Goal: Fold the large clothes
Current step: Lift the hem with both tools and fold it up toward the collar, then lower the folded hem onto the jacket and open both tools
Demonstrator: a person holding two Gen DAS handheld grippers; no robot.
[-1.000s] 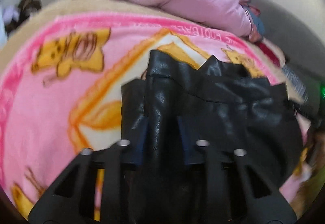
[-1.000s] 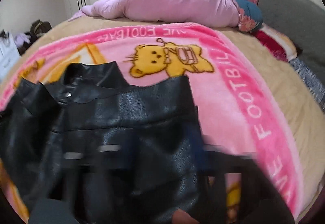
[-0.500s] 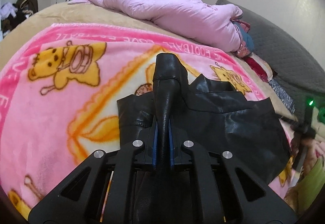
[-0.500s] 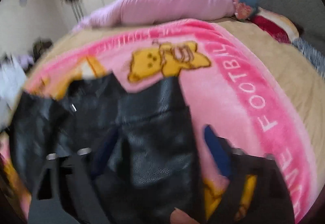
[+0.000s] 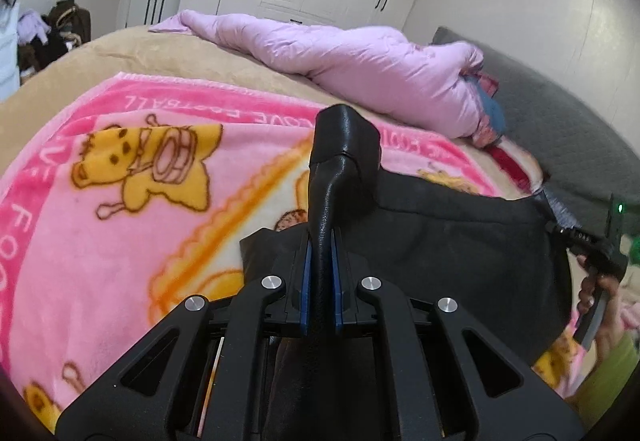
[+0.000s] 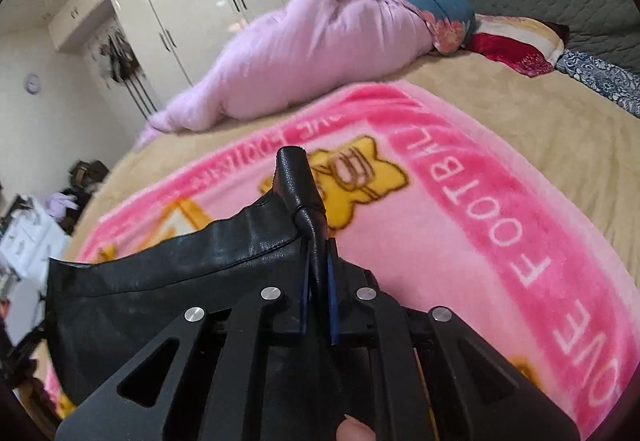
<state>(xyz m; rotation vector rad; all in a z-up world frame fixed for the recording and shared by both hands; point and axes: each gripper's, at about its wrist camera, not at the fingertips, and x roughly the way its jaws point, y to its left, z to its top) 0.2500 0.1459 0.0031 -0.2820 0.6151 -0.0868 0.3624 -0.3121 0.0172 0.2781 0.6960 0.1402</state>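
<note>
A pink cartoon blanket (image 5: pixel 120 241) covers the bed, with a lilac duvet (image 5: pixel 360 69) bunched across the upper centre of the frame. The left gripper (image 5: pixel 320 281) is clenched on a fold of the black leather jacket (image 5: pixel 460 241) at lower centre; the right gripper (image 6: pixel 318 281) likewise pinches the jacket's edge, which stretches between them above the blanket.

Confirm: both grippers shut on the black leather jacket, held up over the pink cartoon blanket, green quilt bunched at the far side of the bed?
Not quite: the quilt is pale lilac-pink, not green, as the right wrist view shows. The rest stands: the left gripper and right gripper are each shut on a fold of the black leather jacket, held above the pink cartoon blanket.
</note>
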